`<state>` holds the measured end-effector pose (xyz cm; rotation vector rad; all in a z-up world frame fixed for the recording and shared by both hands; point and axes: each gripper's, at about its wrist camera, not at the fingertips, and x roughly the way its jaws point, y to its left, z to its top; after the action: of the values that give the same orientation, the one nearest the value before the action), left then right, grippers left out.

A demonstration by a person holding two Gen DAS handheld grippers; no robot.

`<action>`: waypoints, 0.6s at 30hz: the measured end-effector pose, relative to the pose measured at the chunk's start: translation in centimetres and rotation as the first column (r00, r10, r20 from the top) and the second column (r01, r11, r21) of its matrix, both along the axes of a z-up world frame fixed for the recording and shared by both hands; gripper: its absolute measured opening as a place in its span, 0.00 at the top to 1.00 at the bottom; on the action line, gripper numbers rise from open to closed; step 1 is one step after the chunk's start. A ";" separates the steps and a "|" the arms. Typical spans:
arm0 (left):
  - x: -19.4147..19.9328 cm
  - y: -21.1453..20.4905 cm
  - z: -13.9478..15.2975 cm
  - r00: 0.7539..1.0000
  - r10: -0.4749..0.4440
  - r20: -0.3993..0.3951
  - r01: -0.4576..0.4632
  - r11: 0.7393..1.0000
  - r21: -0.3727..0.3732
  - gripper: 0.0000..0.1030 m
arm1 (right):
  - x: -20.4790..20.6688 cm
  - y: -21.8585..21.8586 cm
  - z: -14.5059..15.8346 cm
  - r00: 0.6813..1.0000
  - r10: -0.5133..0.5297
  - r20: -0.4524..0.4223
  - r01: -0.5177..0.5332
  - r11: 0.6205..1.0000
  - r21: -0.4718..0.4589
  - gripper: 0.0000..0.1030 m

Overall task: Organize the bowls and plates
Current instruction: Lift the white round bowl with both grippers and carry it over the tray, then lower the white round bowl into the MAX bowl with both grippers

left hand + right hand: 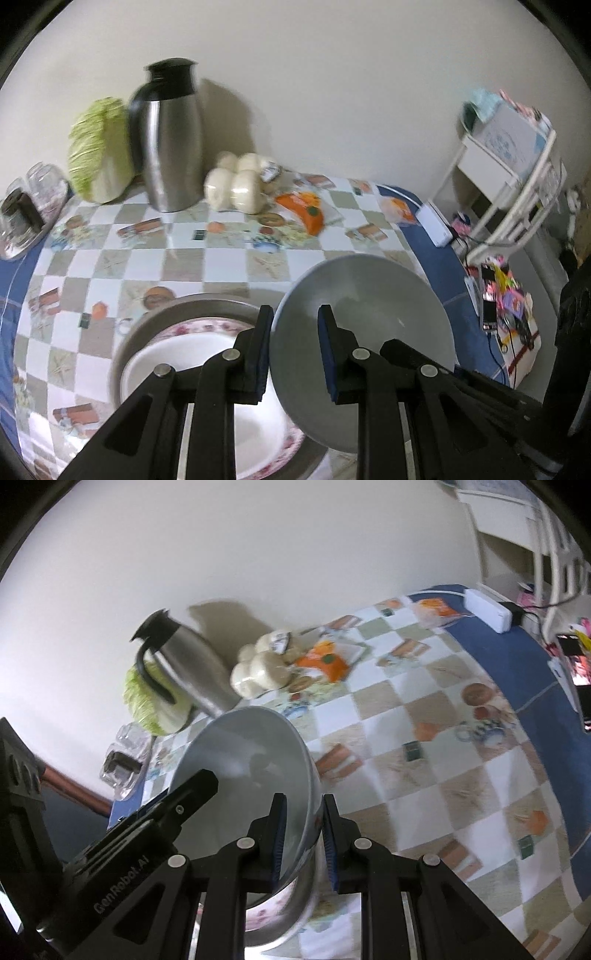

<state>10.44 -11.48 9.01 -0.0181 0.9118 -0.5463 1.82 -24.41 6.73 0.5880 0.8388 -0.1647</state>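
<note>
Both claws, left claw (293, 349) and right claw (301, 840), pinch opposite rims of the grey bowl (364, 295), sharing its weight above the plates (207, 363).

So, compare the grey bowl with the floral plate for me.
The grey bowl is plain and deep; the floral plate is shallow, white, with a pink flower rim. The bowl is tilted, gripped at opposite rims by the left gripper and right gripper; the plate lies flat inside a metal basin. Both are round.
</note>
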 end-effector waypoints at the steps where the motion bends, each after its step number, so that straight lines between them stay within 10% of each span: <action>1: 0.1 0.8 0.1 1.000 0.016 -0.001 -0.016 1.000 -0.004 0.77 | 0.2 0.7 0.2 1.000 0.013 0.003 -0.013 1.000 -0.006 0.79; 18: 0.6 9.5 1.0 0.987 0.163 -0.002 -0.163 0.986 -0.046 0.77 | 2.8 8.6 1.4 0.988 0.151 0.017 -0.150 0.988 -0.041 0.79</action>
<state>11.06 -2.02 10.04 -0.1333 0.8868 -0.4149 4.66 -15.83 8.09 0.4860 0.8553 -0.0376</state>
